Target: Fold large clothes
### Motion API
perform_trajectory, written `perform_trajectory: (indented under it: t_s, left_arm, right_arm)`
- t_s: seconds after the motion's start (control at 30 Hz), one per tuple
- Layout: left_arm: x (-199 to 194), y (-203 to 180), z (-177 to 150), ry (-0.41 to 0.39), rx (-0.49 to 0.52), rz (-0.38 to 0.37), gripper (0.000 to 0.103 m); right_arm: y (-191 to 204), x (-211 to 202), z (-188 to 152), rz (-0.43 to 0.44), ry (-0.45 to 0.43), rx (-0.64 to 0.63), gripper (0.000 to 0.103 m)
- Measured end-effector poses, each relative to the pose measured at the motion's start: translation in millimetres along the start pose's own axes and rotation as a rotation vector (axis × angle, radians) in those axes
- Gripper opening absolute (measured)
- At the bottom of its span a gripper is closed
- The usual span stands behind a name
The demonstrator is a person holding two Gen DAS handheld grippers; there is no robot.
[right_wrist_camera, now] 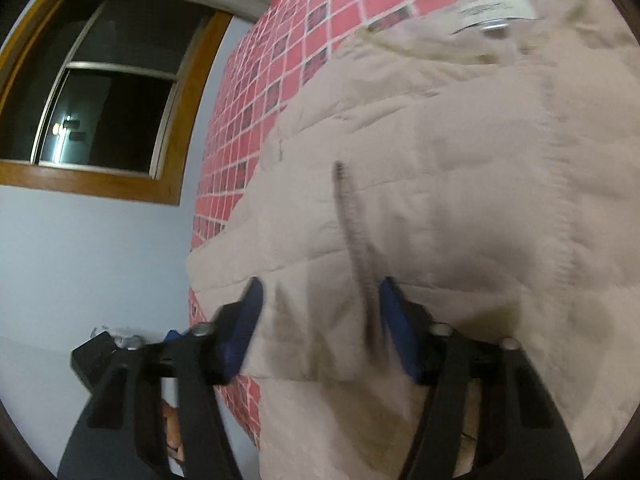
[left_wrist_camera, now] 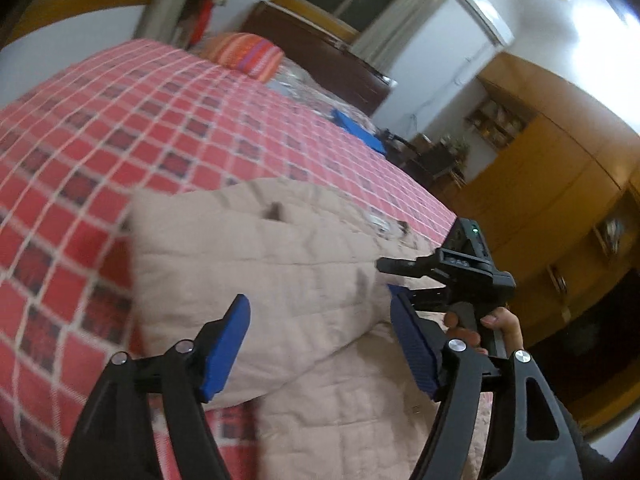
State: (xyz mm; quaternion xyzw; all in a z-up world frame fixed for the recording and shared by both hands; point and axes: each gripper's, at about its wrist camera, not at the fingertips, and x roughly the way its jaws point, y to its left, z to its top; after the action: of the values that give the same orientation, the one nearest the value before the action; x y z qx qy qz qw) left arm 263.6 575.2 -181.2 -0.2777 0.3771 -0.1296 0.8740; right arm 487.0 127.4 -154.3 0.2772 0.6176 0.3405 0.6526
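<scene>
So it's one big beige quilted jacket (left_wrist_camera: pixel 280 280), puffy with stitched square panels, lying on a bed with a red checked cover (left_wrist_camera: pixel 120 128). It's partly folded already, one layer doubled over another, with a soft rounded fold edge along the near side. From the right wrist view you can see a dark zipper line (right_wrist_camera: pixel 354 232) running down the fabric, and a white label (right_wrist_camera: pixel 492 12) up at the collar end. The surface looks rumpled, not smoothed flat, and the lower edge reaches the side of the bed.
</scene>
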Motion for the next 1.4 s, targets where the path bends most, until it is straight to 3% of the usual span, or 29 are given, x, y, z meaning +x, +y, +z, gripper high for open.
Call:
perform_trajectory:
  t_s: [0.03,0.1,0.23,0.43,0.63,0.83,1.13,1.27,1.4]
  left_arm:
    - [-1,5,2,-0.002,-0.014,0.002,0.073]
    - [-4,16,4,-0.012,-0.047,0.006,0.073]
    - [-9,22,4,-0.042,-0.060,0.008,0.073]
    - [-6,15,9,-0.055,-0.051,-0.020,0.073]
    - [19,-1,13,-0.015,-0.012,-0.047,0.073]
    - [50,-15,15,0.034,0.013,-0.063,0.073]
    - [88,-26,32,0.089,0.024,-0.106,0.073]
    - [109,-30,39,0.117,0.045,-0.081,0.073]
    - [144,-22,41,0.199,0.043,-0.025,0.073]
  right_arm:
    - [5,2,1,-0.006,0.013,-0.012,0.022]
    - [21,-1,3,-0.042,-0.001,-0.071,0.007]
    - [47,-38,13,-0.054,-0.091,-0.116,0.004]
    - [71,-158,21,-0.131,-0.364,-0.149,0.004]
    - [35,-257,-13,-0.231,-0.606,-0.088,0.004]
    - [-26,-266,-46,-0.262,-0.619,0.003,0.004]
    - [-97,-216,-67,-0.270,-0.562,0.119,0.004]
    - [-116,-207,-73,-0.279,-0.547,0.148,0.004]
    - [-135,-193,-73,-0.312,-0.516,0.169,0.006]
